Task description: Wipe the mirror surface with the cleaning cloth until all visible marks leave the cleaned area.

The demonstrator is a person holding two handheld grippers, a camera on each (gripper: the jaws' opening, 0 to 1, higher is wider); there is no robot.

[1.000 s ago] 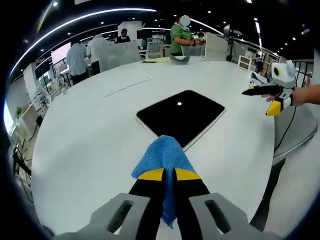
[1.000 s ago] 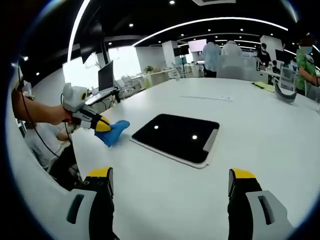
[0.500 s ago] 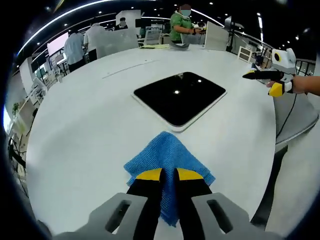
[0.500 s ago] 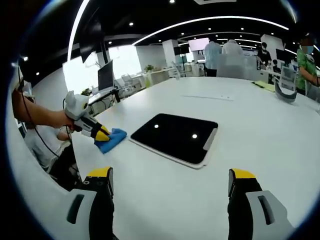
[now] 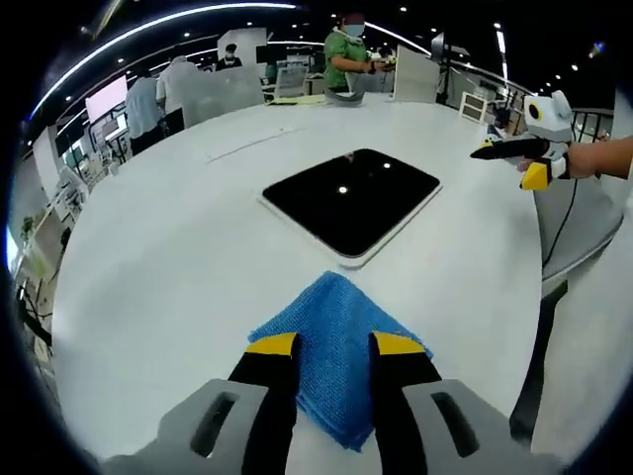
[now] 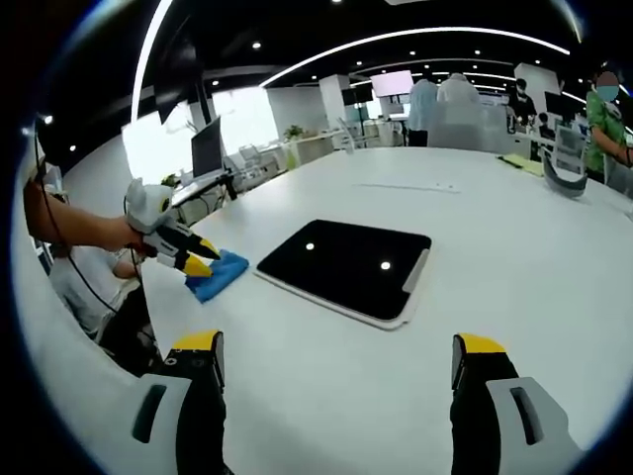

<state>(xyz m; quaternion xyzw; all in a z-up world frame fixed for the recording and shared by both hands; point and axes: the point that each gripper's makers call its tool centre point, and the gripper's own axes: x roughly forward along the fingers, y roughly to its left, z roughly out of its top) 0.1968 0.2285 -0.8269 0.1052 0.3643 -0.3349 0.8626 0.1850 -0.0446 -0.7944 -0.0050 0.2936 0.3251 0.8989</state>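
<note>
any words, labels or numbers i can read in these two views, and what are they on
None can be read.
Mirror: dark glass with reflected ceiling lights, no text.
Blue cloth: plain weave, no label showing.
Left gripper and right gripper: yellow tips, no markings legible.
Wall screen at the back: lit, too small and blurred to read.

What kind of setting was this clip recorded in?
Most likely an open-plan office or lab. A large white table holds the mirror and blue cloth; behind it stand desks with a monitor, people work at other tables, and long ceiling light strips curve overhead.
</note>
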